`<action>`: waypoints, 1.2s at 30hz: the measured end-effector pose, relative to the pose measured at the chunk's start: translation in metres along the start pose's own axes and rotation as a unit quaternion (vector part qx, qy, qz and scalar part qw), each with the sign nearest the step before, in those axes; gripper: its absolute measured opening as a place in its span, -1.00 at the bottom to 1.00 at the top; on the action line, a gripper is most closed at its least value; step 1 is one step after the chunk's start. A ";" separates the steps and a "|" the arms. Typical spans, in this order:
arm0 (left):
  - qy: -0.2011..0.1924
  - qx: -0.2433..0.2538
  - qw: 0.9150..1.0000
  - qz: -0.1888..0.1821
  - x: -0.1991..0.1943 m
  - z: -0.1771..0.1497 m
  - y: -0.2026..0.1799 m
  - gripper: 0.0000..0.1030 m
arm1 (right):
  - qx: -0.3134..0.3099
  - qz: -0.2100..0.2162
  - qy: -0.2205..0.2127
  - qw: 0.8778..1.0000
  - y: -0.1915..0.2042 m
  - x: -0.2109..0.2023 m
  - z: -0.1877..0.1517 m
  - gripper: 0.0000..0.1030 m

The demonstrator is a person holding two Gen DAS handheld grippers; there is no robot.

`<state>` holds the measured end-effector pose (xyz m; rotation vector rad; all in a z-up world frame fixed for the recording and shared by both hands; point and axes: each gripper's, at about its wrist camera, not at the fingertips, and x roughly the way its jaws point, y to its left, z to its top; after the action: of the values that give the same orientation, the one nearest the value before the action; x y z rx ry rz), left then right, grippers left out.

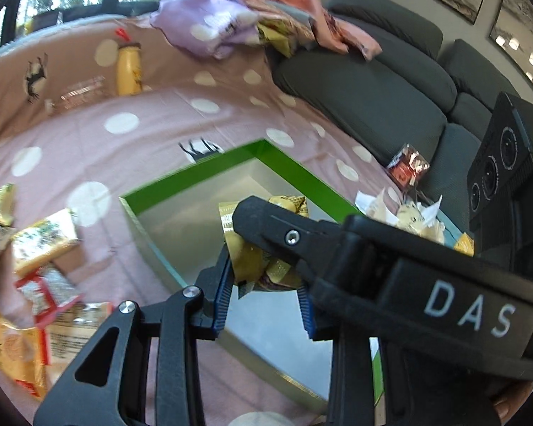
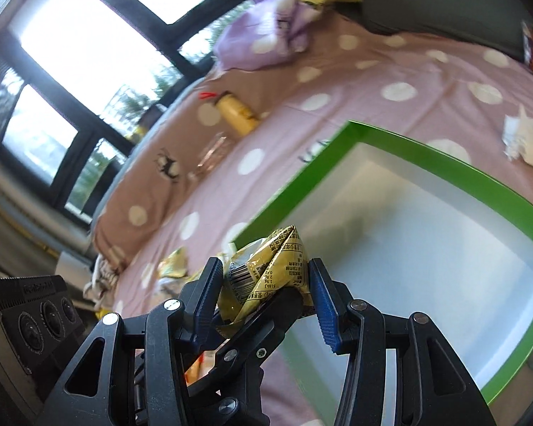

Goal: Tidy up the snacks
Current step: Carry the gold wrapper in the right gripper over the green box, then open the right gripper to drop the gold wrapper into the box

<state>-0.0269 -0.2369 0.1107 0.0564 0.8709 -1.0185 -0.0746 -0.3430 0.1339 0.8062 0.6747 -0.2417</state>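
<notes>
A green-rimmed box point(image 1: 291, 163) point(image 2: 426, 152) with a pale inside lies on the pink dotted blanket point(image 1: 142, 149). In the left wrist view my left gripper point(image 1: 266, 298) is shut on crumpled gold snack packets point(image 1: 256, 266) above the box. A black finger of my right gripper point(image 1: 302, 234) crosses over the same bunch from the right. In the right wrist view my right gripper point(image 2: 264, 291) is shut on a gold snack packet point(image 2: 277, 266) over the box's near corner. A finger of the left gripper point(image 2: 263, 330) lies just under it.
Several loose snack packets point(image 1: 35, 248) lie left of the box. A yellow bottle point(image 1: 128, 71) point(image 2: 236, 112) and a purple bag point(image 1: 209, 32) lie farther back. A red packet point(image 1: 408, 165) rests on the grey sofa point(image 1: 373, 88), with crumpled white wrappers point(image 1: 401, 213) nearby.
</notes>
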 end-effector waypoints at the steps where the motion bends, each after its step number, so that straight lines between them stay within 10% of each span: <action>1: 0.008 0.001 1.000 -0.002 0.006 0.000 -0.003 -0.38 | 0.004 -0.007 0.001 1.000 -0.005 0.000 0.001 0.01; 13: 0.050 -0.008 0.999 -0.020 0.034 -0.006 -0.013 -0.33 | 0.034 -0.046 0.022 0.998 -0.035 0.003 0.005 0.02; 22: -0.012 -0.015 1.000 -0.011 -0.026 -0.003 0.001 0.27 | -0.001 -0.015 -0.030 0.999 -0.010 -0.019 0.002 0.52; 36: -0.099 -0.153 0.971 0.157 -0.133 -0.061 0.110 0.66 | -0.062 0.047 -0.002 0.997 0.053 0.012 -0.023 0.70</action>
<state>-0.0106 -0.0550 0.1194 -0.1632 0.7967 -0.5747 -0.0529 -0.2895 0.1458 0.7164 0.6404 -0.1142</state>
